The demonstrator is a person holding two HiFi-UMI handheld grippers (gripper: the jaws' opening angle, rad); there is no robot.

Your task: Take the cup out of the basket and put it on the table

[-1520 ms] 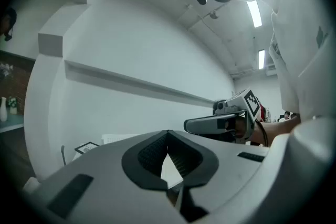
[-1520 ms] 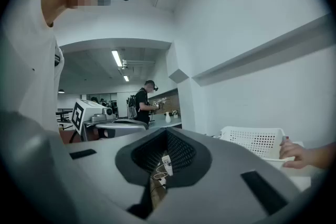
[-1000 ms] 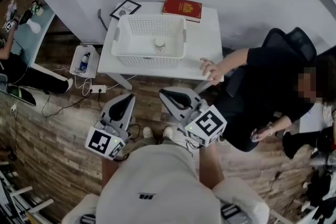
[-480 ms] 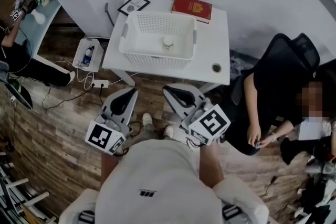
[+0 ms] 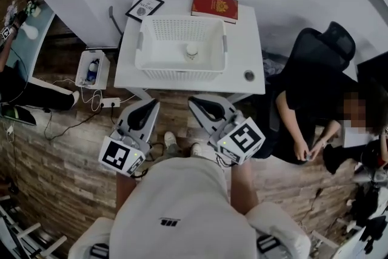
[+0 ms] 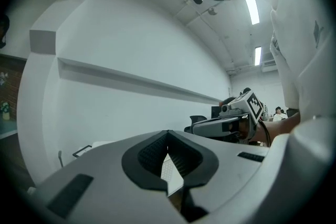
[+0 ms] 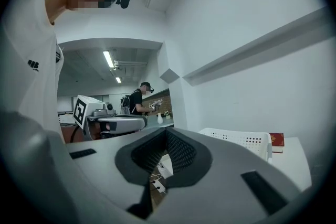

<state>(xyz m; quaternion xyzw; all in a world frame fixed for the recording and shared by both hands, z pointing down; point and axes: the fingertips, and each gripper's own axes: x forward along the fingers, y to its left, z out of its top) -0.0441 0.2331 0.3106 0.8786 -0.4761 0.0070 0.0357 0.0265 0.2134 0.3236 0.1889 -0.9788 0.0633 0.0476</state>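
**Well, the cup sits in the basket and both grippers are closed on nothing**

Now, the cup (image 5: 191, 51) stands small and pale in the middle of the white basket (image 5: 180, 74), on the white table (image 5: 245, 39). Left gripper (image 5: 145, 107) and right gripper (image 5: 199, 103) are side by side on the near side of the table, well apart from the basket. Each has its jaws pressed together with nothing between them. Any writing? The red book (image 5: 214, 6) at the far edge shows a gold emblem, its lettering too small to read. The framed card (image 5: 144, 7) at the far left is just as illegible. A small round thing (image 5: 249, 76) lies near the table's right near corner, and a seated person in black (image 5: 315, 100) is off to the right
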